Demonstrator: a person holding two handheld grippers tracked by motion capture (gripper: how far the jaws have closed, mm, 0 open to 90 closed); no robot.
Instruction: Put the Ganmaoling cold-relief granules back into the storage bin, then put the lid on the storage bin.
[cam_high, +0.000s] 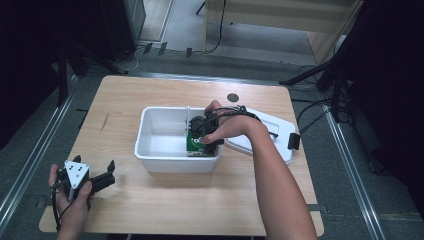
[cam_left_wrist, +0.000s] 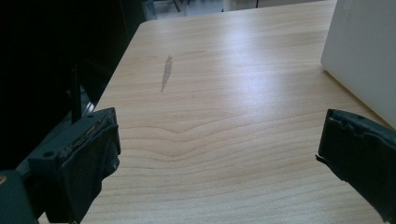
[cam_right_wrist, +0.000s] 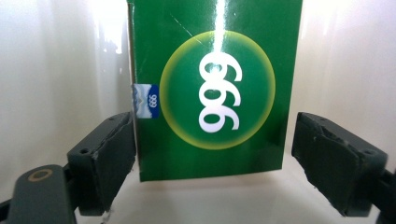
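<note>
From up high, the right gripper (cam_high: 206, 136) reaches down into the white tub (cam_high: 150, 150) on the bench (cam_high: 165, 200), over a green box (cam_high: 194, 145). The left gripper (cam_high: 102, 176) rests near the bench's corner.

Its own view shows wide jaws holding nothing.

The right gripper's view shows the box between its jaws; one touches it, the other stands clear.

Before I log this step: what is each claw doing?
Left claw: open, empty, over the table.
Right claw: open around the green box in the white bin; right pad apart.
</note>
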